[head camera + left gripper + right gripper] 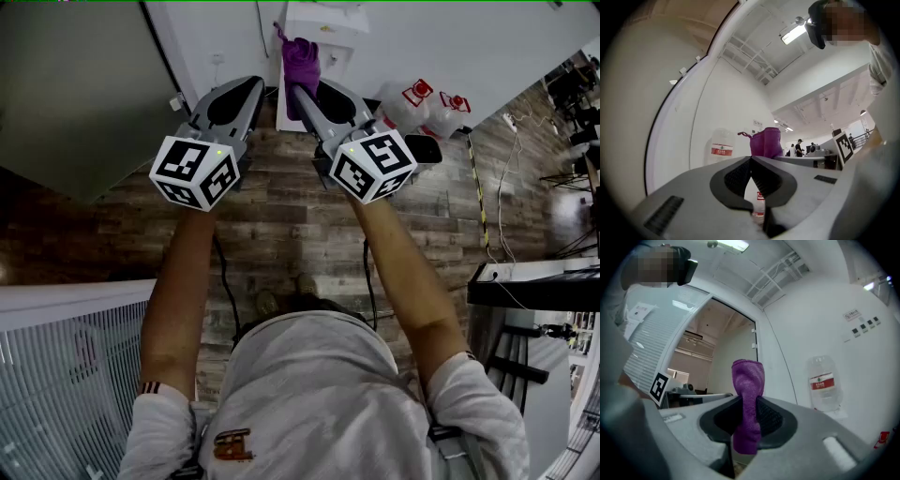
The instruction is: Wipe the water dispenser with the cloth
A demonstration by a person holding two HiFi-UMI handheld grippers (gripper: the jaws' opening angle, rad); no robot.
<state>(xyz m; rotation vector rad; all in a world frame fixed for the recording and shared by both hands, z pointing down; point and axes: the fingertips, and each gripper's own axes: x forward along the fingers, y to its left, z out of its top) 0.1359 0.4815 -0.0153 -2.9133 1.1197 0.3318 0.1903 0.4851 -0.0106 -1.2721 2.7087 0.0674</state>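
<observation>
Cloth clamped in my right tongs, water dispenser just ahead
Right tongs are closed on the purple cloth, with a wad sticking out past the tips. Left tongs are closed tip to tip on nothing. The white dispenser stands at the wall beyond the cloth. I'd press the wad flat on the casing, wipe in overlapping strokes and keep the bare tips off it

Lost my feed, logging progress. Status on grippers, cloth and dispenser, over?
Left gripper shut, empty. Right gripper shut on the purple cloth. Cloth held up near the water dispenser, no contact seen. Nothing seen between them.
</observation>
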